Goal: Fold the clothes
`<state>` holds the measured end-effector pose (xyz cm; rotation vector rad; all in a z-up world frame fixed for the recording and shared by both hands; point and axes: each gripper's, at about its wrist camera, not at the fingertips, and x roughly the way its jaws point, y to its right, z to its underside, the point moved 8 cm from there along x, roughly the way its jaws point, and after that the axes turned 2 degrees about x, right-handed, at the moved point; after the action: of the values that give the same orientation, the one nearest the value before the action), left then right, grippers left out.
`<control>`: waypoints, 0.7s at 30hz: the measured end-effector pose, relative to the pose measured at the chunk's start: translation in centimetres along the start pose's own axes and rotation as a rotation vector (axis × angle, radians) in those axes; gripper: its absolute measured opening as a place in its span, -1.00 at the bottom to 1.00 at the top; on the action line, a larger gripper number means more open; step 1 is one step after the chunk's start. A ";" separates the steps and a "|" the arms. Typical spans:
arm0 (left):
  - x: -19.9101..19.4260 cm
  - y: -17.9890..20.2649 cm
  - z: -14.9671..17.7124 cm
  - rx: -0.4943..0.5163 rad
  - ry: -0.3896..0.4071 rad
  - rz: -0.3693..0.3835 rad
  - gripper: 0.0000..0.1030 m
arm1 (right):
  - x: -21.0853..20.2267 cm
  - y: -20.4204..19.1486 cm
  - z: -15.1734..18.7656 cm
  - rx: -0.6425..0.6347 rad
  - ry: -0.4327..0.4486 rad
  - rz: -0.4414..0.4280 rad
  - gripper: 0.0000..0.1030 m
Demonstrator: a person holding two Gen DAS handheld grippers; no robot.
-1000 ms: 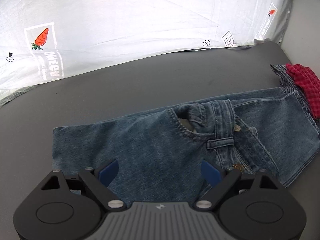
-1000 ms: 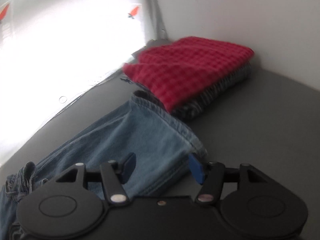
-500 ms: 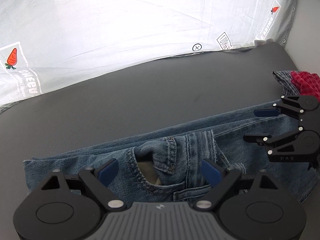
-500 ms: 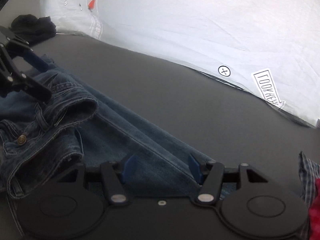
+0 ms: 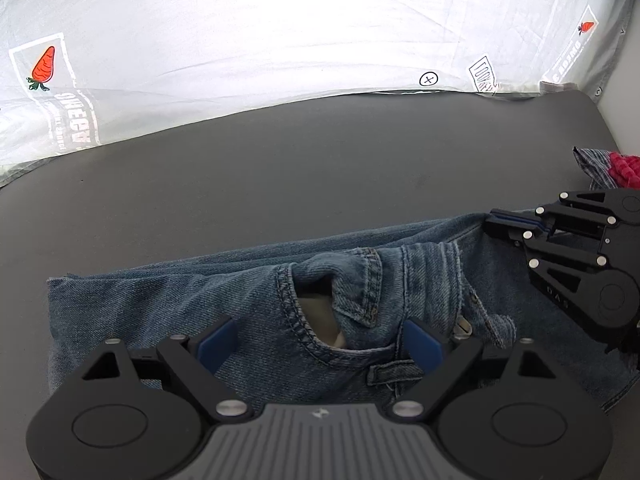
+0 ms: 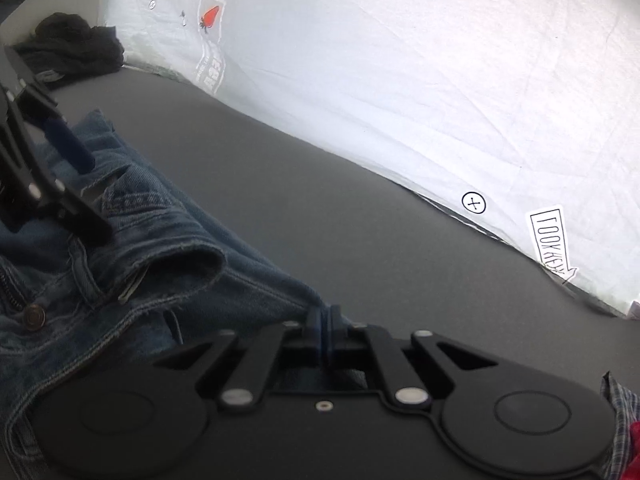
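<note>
A pair of blue jeans lies folded lengthwise on a dark grey surface, pocket and waistband uppermost. My left gripper is open, its blue pads just above the pocket area. My right gripper is shut on the far edge of the jeans, pinching a fold of denim. It shows in the left wrist view at the right, closed on that edge. The left gripper shows in the right wrist view at the left.
A white printed sheet with carrot marks lies along the far side. A stack of folded red and checked clothes sits at the far right. A dark garment lies in the far left corner.
My right gripper has closed on the far edge of the jeans. My left gripper has stayed open over the pocket area and shifted slightly.
</note>
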<state>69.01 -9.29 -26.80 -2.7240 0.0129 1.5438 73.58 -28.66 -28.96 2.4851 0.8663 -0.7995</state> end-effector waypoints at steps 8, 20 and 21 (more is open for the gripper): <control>-0.1 -0.5 0.0 -0.007 -0.013 -0.003 0.75 | 1.8 0.7 -0.2 0.050 -0.018 0.123 -0.32; -0.5 0.9 0.2 -0.014 0.006 0.027 0.77 | -16.6 7.5 12.1 0.927 -0.001 0.530 0.30; -0.6 1.0 0.2 -0.017 0.006 0.030 0.77 | -17.8 7.5 13.9 1.008 -0.002 0.563 0.35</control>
<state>68.50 -10.33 -26.42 -2.7538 0.0412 1.5501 61.68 -49.17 -27.16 3.2753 -0.4037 -1.1969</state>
